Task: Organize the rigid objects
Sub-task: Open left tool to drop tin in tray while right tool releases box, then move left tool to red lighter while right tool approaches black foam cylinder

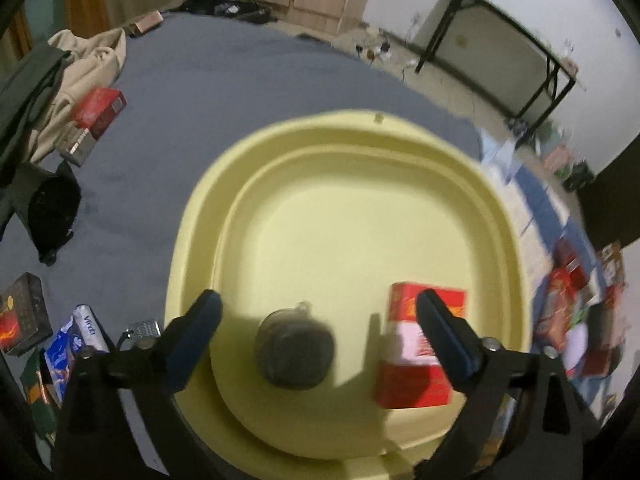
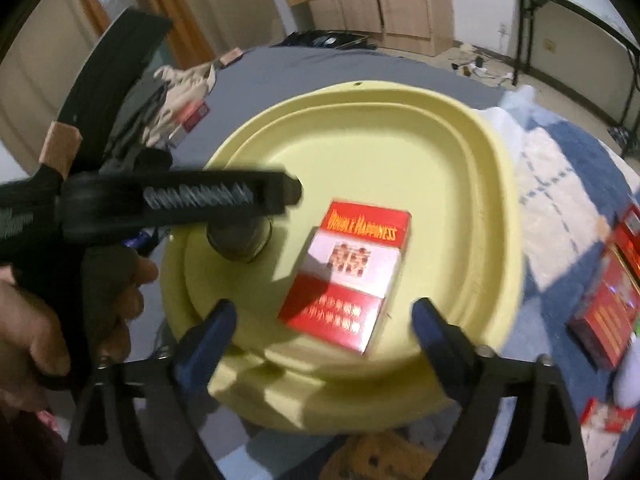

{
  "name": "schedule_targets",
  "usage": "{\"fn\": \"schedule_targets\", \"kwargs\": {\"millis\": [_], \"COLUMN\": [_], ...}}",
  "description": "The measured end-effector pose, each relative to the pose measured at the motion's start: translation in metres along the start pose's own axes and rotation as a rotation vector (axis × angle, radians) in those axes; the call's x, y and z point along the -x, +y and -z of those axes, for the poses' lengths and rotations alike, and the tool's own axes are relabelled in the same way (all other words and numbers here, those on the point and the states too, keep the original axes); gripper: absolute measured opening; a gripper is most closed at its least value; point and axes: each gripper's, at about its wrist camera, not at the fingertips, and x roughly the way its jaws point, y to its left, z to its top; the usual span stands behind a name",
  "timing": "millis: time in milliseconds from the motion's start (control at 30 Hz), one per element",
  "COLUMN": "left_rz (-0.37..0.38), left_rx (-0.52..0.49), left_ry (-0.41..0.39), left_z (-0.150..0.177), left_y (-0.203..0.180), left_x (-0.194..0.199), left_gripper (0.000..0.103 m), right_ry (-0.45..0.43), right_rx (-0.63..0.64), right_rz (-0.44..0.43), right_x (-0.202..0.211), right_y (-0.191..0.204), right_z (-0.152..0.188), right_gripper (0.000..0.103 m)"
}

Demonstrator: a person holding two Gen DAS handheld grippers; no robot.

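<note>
A pale yellow basin (image 1: 360, 140) sits on the grey bed cover. Two things lie on its floor. One is a dark round jar (image 1: 294, 354), the other a red and white cigarette box (image 1: 416, 364). My left gripper (image 1: 319, 300) hangs open above the jar, pads clear of it, and its right finger overlaps the box in this view. In the right wrist view my right gripper (image 2: 324, 307) stands open over the near end of the box (image 2: 352, 272), which lies flat and free. The jar (image 2: 240, 240) is half hidden behind the left tool's body (image 2: 180, 200), held by a hand (image 2: 60, 320).
Red boxes (image 1: 100, 112) lie on a beige cloth (image 1: 88, 64) at the left. A black box (image 1: 22, 312) and a blue packet (image 1: 76, 340) lie near the front left. More red boxes (image 2: 608, 300) sit on the blue checked cover at the right. A folding table (image 1: 520, 48) stands by the far wall.
</note>
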Motion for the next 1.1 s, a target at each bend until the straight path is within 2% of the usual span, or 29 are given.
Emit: {"fn": "schedule_targets", "kwargs": {"millis": [67, 167, 267, 367, 500, 667, 733, 800, 900, 1000, 1100], "left_rz": [0.021, 0.064, 0.101, 0.142, 0.195, 0.252, 0.226, 0.187, 0.162, 0.137, 0.110], "left_rx": [-0.010, -0.050, -0.148, -0.263, -0.351, -0.346, -0.396, -0.449, -0.451, -0.406, -0.432], "left_ry": [-0.034, -0.068, -0.090, -0.102, -0.057, 0.058, 0.092, 0.111, 0.144, 0.152, 0.137], "left_z": [-0.001, -0.005, 0.001, 0.023, 0.056, 0.102, 0.122, 0.140, 0.155, 0.151, 0.146], "left_y": [-0.007, -0.036, -0.084, -0.131, -0.175, -0.213, -0.231, -0.245, -0.256, -0.262, -0.275], "left_x": [0.017, 0.033, 0.050, 0.067, 0.076, 0.065, 0.054, 0.043, 0.023, 0.002, -0.011], "left_gripper": [0.103, 0.103, 0.103, 0.103, 0.103, 0.103, 0.103, 0.103, 0.103, 0.103, 0.103], "right_ry": [-0.028, -0.075, -0.130, -0.180, -0.219, -0.242, -0.248, -0.243, -0.223, -0.252, -0.276], "right_rx": [-0.004, -0.056, -0.117, -0.190, -0.264, -0.304, -0.351, -0.422, -0.470, -0.443, -0.429], "right_rz": [0.054, 0.075, 0.118, 0.188, 0.281, 0.433, 0.458, 0.430, 0.419, 0.442, 0.458], "right_x": [0.022, 0.051, 0.086, 0.132, 0.201, 0.271, 0.284, 0.284, 0.278, 0.265, 0.248], "right_y": [-0.003, -0.021, -0.043, -0.073, -0.116, -0.164, -0.185, -0.204, -0.222, -0.233, -0.250], "right_z": [0.010, 0.022, 0.042, 0.069, 0.112, 0.168, 0.190, 0.208, 0.204, 0.188, 0.187], "right_gripper": [0.102, 0.103, 0.103, 0.103, 0.103, 0.103, 0.103, 0.103, 0.103, 0.103, 0.103]}}
